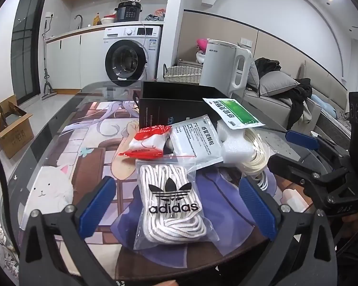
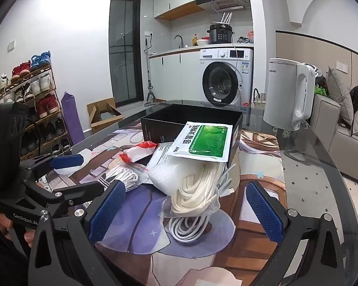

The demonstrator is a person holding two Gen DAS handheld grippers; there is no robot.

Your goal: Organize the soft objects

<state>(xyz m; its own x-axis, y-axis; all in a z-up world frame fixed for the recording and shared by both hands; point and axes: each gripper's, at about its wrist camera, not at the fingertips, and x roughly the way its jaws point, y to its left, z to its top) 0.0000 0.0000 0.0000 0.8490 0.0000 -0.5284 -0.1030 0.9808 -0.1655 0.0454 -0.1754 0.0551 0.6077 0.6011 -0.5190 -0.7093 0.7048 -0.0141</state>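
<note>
A clear Adidas bag of white laces [image 1: 173,202] lies between the open fingers of my left gripper [image 1: 177,208]. Behind it lie a red and white packet [image 1: 149,144], a white medicine sachet [image 1: 198,140], a white foam piece [image 1: 236,143], a green sachet [image 1: 234,113] and a bagged coil of white cord [image 1: 256,159]. My right gripper [image 2: 185,211] is open around the cord coil [image 2: 195,195], below the green sachet [image 2: 204,141] and foam [image 2: 167,175]. An open black box [image 2: 193,121] stands behind the pile.
A white electric kettle [image 2: 287,93] stands at the table's far right. The glass table edge [image 2: 322,162] curves close on the right. A washing machine [image 2: 226,76], shoe rack [image 2: 28,95] and cardboard box [image 1: 10,126] stand beyond the table. A sofa [image 1: 286,90] is on the right.
</note>
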